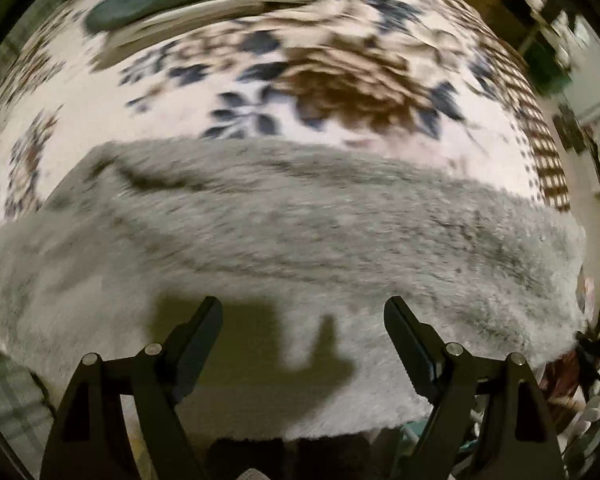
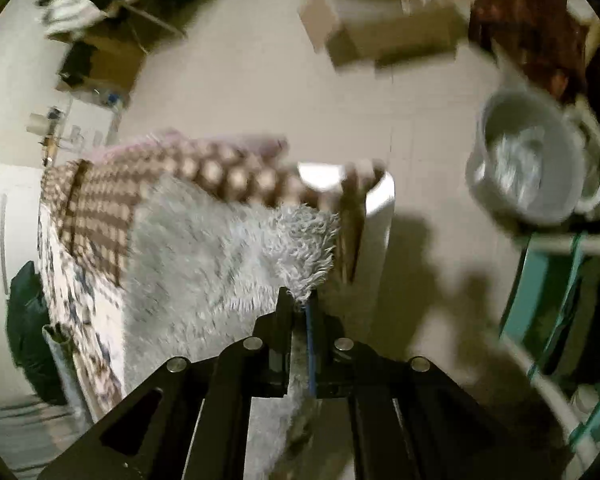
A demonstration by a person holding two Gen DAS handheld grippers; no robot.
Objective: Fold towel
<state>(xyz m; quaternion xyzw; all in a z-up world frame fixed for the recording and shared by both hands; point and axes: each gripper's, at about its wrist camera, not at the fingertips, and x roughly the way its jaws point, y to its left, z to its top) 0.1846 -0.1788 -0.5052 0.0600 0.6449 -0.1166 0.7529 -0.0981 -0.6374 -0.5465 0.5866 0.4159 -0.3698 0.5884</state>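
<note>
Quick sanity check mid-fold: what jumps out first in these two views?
The shaggy grey towel spread over the floral blanket fills the left wrist view, under the open left gripper. In the right wrist view, the right gripper pinches the towel's corner at the bed's edge.

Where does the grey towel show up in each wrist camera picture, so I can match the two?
Left wrist: the grey towel spans the middle, lying across the floral blanket.
Right wrist: the towel is centre-left, its corner pinched by the right gripper.
Shared landmark: the blanket's brown checked border.
</note>
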